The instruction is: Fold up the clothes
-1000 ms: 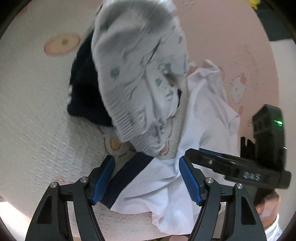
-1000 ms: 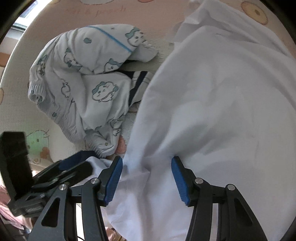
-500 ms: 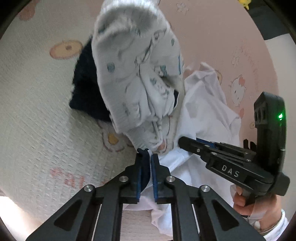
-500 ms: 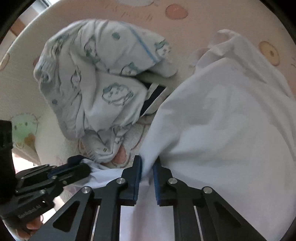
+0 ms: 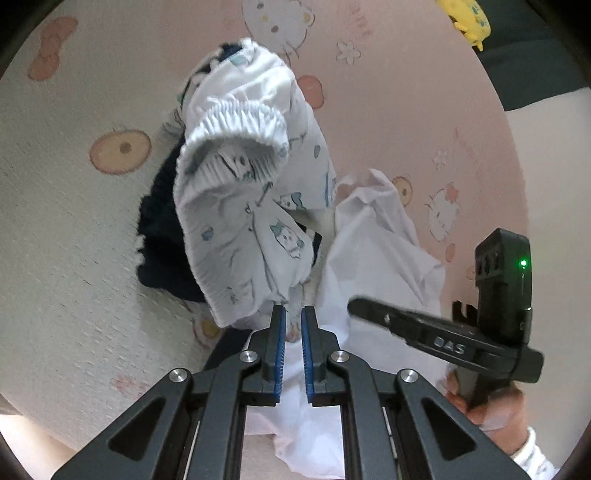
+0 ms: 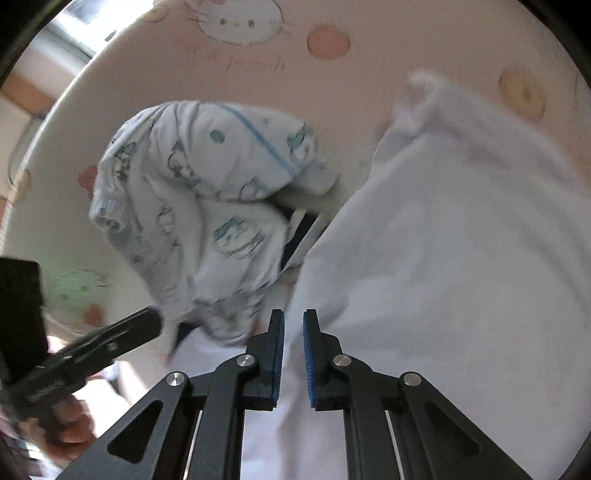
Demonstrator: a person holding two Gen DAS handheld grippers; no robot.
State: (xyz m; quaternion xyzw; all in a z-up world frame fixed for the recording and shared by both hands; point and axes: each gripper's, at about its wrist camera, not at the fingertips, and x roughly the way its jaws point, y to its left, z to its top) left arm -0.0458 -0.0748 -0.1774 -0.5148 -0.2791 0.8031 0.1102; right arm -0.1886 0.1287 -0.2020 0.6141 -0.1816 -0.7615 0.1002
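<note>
A white shirt (image 5: 380,254) lies crumpled on the play mat, with a navy strip along its near edge. My left gripper (image 5: 292,325) is shut on that edge, cloth bunched between the blue pads. A white pajama piece with a cartoon print (image 5: 251,206) rests over the shirt's left part, its ribbed cuff raised. In the right wrist view the white shirt (image 6: 443,266) fills the right half. My right gripper (image 6: 294,328) is shut on a fold of it, beside the printed pajama piece (image 6: 207,199). The two grippers hold neighbouring points of the same edge.
A dark navy garment (image 5: 159,236) lies under the printed piece on the left. The pink and cream cartoon mat (image 5: 74,229) spreads all round. The right gripper body (image 5: 498,295) and a hand (image 5: 491,410) sit at the right; a yellow toy (image 5: 469,18) lies far off.
Both grippers were open around the shirt edge a second ago and have shut on it. They have since risen, lifting the edge; the printed piece shifts with it.
</note>
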